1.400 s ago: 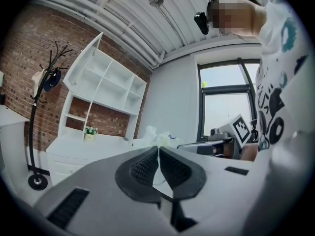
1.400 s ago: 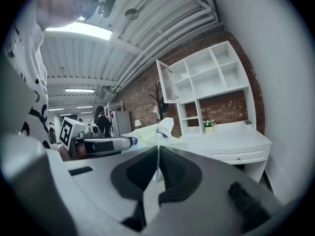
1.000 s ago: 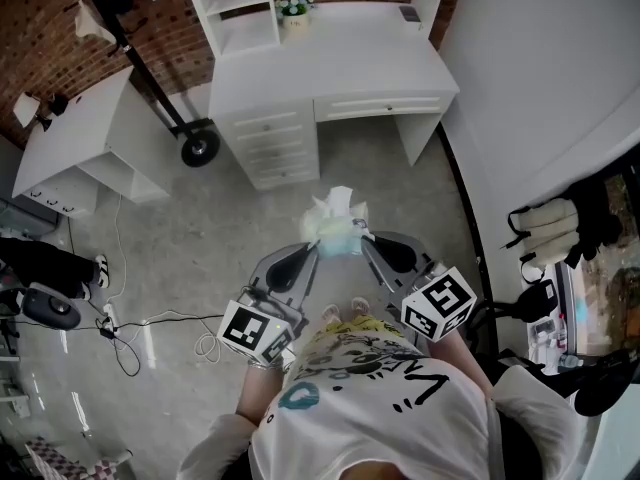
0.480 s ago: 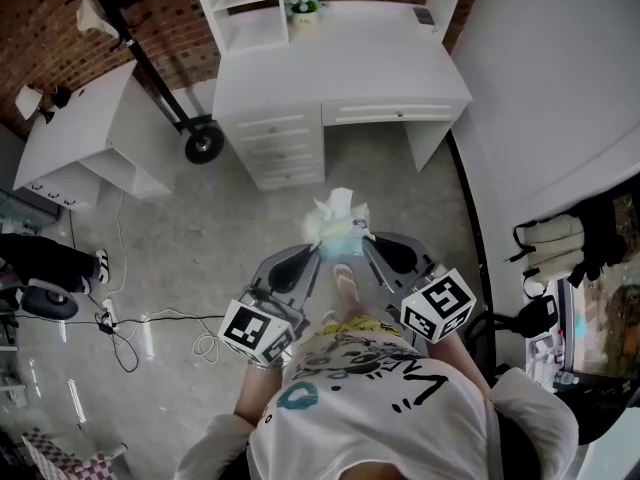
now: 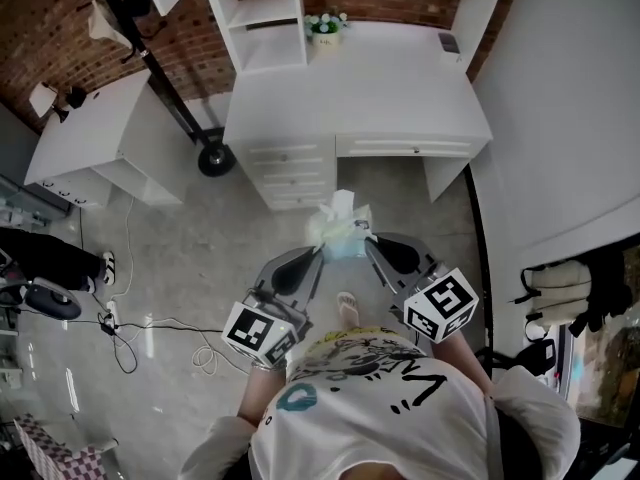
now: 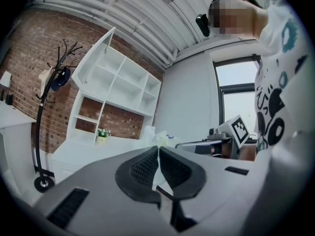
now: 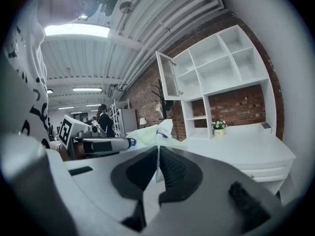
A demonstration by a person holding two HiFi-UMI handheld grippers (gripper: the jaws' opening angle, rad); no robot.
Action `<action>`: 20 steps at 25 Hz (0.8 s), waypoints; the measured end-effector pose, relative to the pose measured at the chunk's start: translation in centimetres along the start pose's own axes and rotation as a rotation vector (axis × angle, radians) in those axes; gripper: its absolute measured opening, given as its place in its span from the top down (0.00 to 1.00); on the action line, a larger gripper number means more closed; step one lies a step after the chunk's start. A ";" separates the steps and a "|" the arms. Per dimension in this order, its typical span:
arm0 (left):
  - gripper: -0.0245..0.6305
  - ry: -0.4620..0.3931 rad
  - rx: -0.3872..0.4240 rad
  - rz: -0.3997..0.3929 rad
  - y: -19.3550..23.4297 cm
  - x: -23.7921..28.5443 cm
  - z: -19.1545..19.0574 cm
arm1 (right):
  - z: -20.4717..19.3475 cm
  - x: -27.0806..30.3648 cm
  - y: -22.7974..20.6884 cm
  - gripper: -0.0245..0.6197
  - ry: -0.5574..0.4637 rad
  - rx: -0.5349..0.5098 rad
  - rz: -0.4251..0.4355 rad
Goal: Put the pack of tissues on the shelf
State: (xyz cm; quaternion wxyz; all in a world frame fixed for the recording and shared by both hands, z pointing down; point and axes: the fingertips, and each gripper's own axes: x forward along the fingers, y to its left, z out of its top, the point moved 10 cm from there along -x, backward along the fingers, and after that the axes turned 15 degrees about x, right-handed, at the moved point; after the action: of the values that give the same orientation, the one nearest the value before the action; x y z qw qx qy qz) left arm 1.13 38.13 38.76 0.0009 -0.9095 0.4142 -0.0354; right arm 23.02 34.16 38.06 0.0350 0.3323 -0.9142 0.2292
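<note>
Pack (image 5: 340, 230) hangs between grippers, over floor (image 5: 200, 238), short of desk (image 5: 400, 78). Left gripper (image 5: 318, 252): jaws pressed together on thin wrapper edge. Right gripper (image 5: 368, 252): same, opposite edge. Shelf (image 5: 268, 16) at desk's back. Likely carry step. Keep both pinches firm and spacing constant, so film neither tears nor slips. Raise pack above desk top before reaching in.

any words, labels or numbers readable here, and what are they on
No text reads clearly.
shirt: black scrawled lettering, not legible.
pack of tissues: blue print, too small to read.
marker cubes: black-and-white square patterns, no words.
</note>
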 end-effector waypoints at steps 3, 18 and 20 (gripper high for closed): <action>0.93 0.005 0.001 0.030 1.0 1.8 0.2 | 1.3 1.2 -1.9 0.92 0.012 0.005 0.029; 0.93 0.026 -0.021 0.174 5.6 6.6 0.2 | 5.4 7.4 -7.1 0.92 0.063 -0.003 0.153; 0.93 0.033 -0.027 0.181 6.2 6.8 0.1 | 5.5 8.2 -7.4 0.92 0.067 0.006 0.157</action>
State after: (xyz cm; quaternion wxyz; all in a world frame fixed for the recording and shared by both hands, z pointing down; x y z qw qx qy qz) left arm 0.92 28.92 38.94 -0.0150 -0.8676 0.4950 -0.0448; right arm 21.78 21.90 37.88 0.0467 0.2520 -0.9350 0.2452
